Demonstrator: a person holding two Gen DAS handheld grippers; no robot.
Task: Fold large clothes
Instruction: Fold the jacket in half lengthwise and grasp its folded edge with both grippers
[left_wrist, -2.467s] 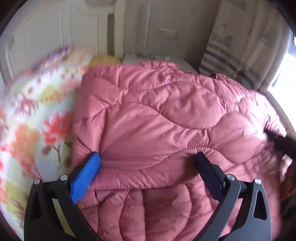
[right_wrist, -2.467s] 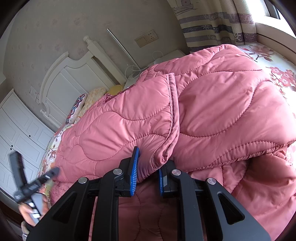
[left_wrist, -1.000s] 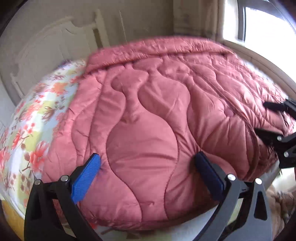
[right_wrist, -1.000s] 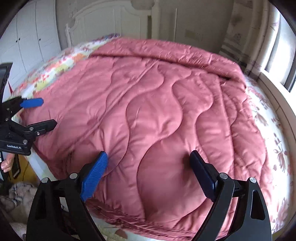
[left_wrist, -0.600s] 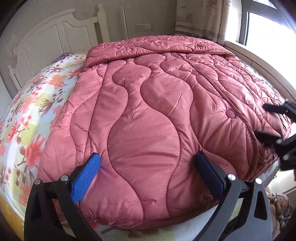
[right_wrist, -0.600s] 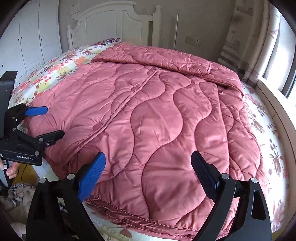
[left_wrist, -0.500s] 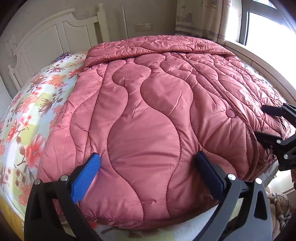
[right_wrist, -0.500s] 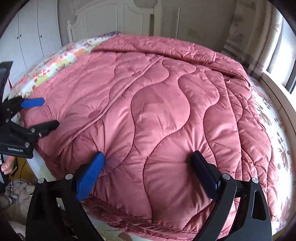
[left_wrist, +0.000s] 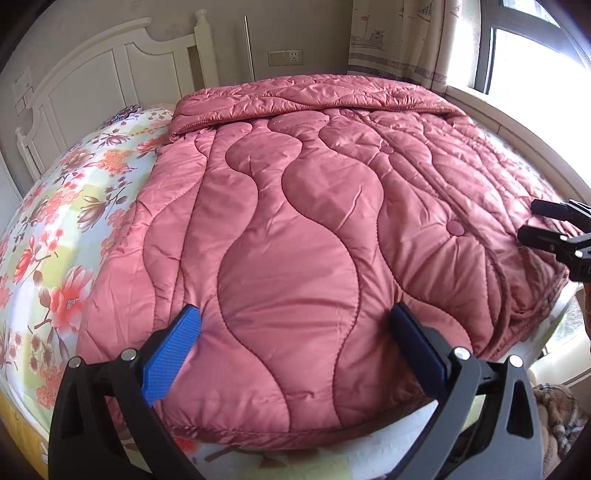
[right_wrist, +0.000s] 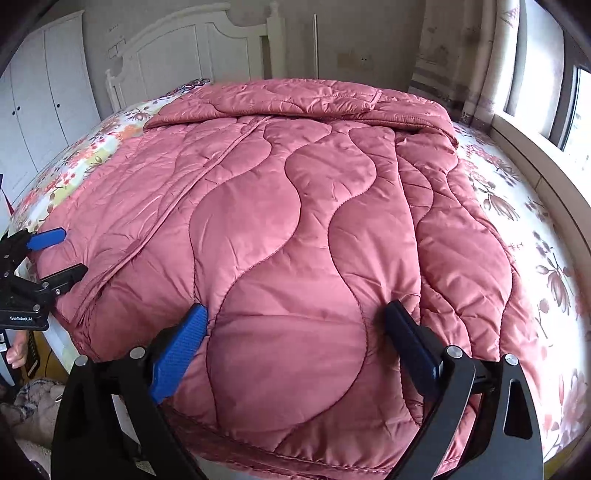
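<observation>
A large dusty-pink quilted coat of glossy padded fabric (left_wrist: 295, 229) lies spread across a bed dressed in a white floral-print sheet (left_wrist: 55, 221), its collar end bunched toward the white panelled wooden headboard (left_wrist: 110, 74) and its hem hanging slightly over the near edge of the mattress. The left gripper (left_wrist: 295, 336) hovers just above the hem with its 2 fingers spread wide and nothing between them; the right gripper (right_wrist: 295, 332) sits in the same posture over the hem's other side, jaws likewise apart and empty. A front placket with round pink snap buttons (left_wrist: 455, 229) runs lengthwise down the garment. The coat appears soft, puffy and springy, likely light for its bulk, and its sheen suggests a slick shell that could slide out of a shallow pinch. The wavy stitched seams look like the firmest lines in it, while the padded channels between would probably compress and squirm. The surest holds seem to be the 2 hem corners, or the bound hem edge itself, taken deep enough that the blue-padded fingers (left_wrist: 171, 354) close over several layers at once. Trapped air may make any fold spring back, so each fold would probably need pressing flat. Patterned curtains (left_wrist: 406, 37) and a bright window frame the far side of the room.
</observation>
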